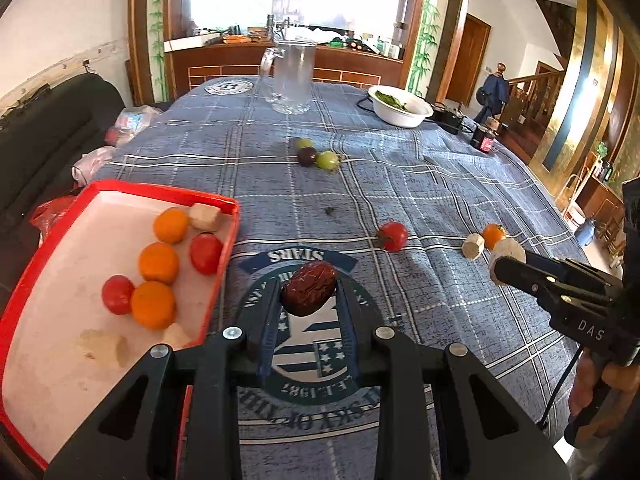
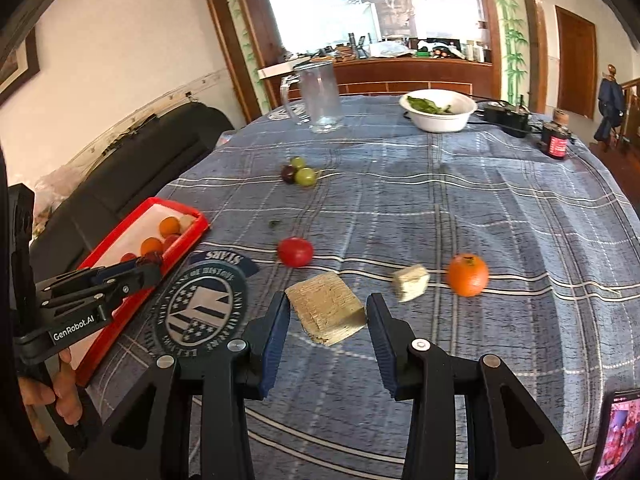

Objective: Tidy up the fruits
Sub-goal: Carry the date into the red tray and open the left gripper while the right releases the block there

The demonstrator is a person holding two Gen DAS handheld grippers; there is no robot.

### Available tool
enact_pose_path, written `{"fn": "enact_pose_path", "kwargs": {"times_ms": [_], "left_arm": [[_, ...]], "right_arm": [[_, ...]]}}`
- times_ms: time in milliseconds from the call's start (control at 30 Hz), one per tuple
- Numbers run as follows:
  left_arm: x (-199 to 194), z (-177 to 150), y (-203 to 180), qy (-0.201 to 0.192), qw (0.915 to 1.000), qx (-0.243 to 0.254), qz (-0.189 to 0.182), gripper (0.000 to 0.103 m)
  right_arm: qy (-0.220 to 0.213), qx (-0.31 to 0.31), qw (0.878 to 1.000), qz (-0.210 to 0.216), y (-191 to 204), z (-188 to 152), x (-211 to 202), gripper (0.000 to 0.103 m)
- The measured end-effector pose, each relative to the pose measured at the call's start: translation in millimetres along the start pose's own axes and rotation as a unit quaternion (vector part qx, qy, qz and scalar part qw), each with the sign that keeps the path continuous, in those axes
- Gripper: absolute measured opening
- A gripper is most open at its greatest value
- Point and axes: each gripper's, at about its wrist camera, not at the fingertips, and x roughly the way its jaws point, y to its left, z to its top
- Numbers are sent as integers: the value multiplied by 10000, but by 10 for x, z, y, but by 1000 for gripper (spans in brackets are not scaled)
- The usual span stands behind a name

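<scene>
My left gripper is shut on a wrinkled dark red date, held above the blue checked cloth just right of the red tray. The tray holds three oranges, two red tomatoes and pale beige chunks. My right gripper is shut on a flat beige block, lifted over the cloth; in the left wrist view that block shows at the right gripper's tip. On the cloth lie a red tomato, a small beige chunk, an orange and three grapes.
A glass mug and a white bowl of greens stand at the far end of the table. A dark jar and black cabled devices sit at far right. A black sofa runs along the left. A screen is at lower right.
</scene>
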Motion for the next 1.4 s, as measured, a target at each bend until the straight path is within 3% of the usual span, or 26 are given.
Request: {"fn": "enact_pose_path", "kwargs": {"times_ms": [433,1400], "left_arm": [[-280,-33,347,-245,9991,-347,82,25],[-417,-71,967,-327,9949,-840,451,26]], "right_arm": [[138,-341,9989,288,415,31,106,41],[275,-1272,9861,1029,1434,271,374,40]]}}
